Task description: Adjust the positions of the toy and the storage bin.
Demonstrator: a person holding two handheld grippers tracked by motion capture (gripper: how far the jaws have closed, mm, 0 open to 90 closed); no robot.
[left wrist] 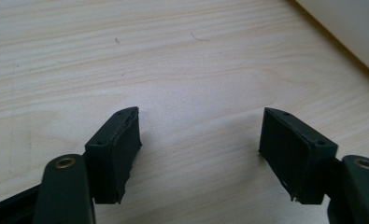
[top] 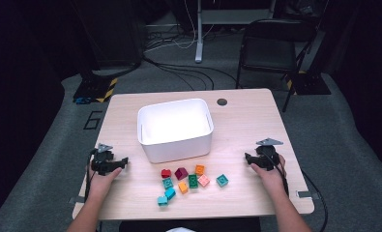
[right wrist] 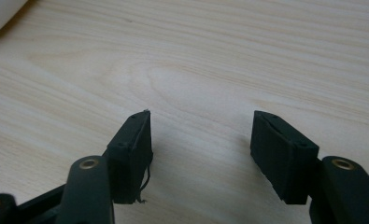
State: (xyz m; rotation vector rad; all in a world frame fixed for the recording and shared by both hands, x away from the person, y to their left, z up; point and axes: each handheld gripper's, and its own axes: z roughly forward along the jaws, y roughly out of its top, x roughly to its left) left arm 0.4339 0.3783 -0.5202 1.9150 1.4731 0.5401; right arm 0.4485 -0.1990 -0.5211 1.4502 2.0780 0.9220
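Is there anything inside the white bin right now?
No, in the high view the white bin looks empty, and the small colored blocks lie on the table in front of it.

No legible text, labels, brand marks or numbers in any view. A box-shaped outline [top: 93,120] lies on the grey floor left of the worktop [top: 256,126]; it resembles a digit but cannot be read with confidence. Yellow-and-black hazard striping [top: 108,89] marks a dark base on the floor behind the worktop's left corner; it is a pattern only and carries no words.
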